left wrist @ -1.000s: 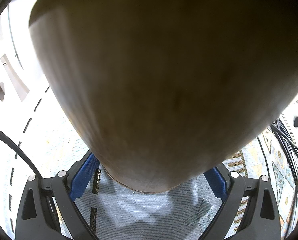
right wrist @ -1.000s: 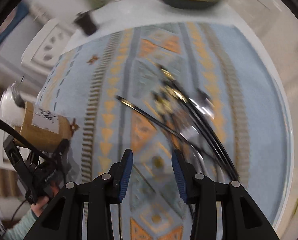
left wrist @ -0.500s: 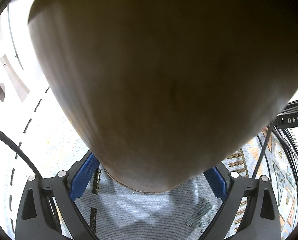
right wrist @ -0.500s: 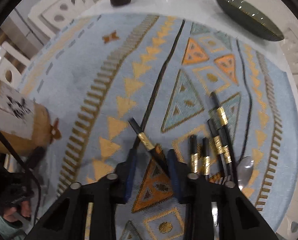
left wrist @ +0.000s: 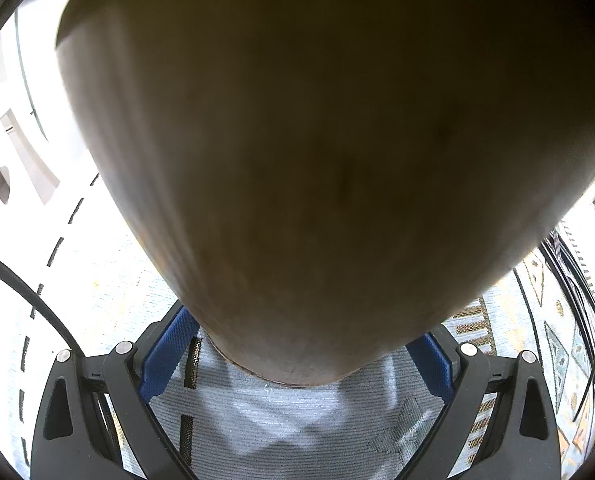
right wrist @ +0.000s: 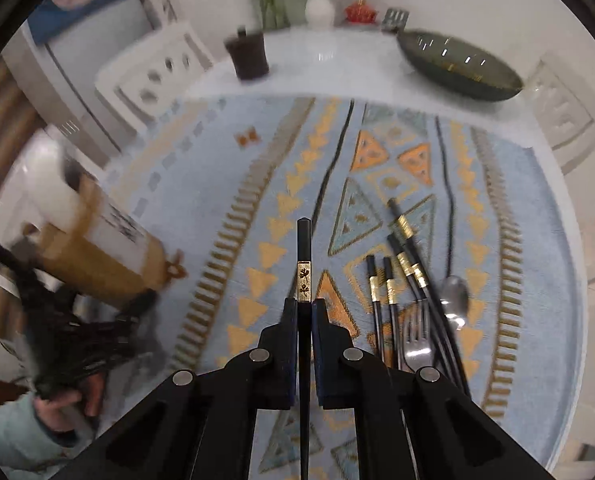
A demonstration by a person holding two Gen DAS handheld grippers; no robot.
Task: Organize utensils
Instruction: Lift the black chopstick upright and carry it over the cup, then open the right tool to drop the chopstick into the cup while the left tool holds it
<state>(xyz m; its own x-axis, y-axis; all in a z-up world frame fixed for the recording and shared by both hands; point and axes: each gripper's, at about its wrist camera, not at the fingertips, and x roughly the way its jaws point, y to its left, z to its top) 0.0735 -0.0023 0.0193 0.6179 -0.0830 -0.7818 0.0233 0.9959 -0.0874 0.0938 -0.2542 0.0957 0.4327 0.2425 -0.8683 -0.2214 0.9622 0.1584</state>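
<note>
Black chopstick (right wrist: 304,276) pinched upright in the just-closed right hand-held gripper (right wrist: 304,312) above the patterned mat (right wrist: 233,184); bamboo holder (left wrist: 329,160) clamped in the left hand-held gripper (left wrist: 297,352), resting on that mat.

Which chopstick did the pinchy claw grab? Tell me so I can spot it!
Find the blue patterned tablecloth and the heap of black chopsticks, a fork and a spoon lying on it. To their left, one chopstick is pinched in the right gripper, whose jaws have just closed on it. It points straight ahead, alone, and its gold band bears dark characters.
</note>
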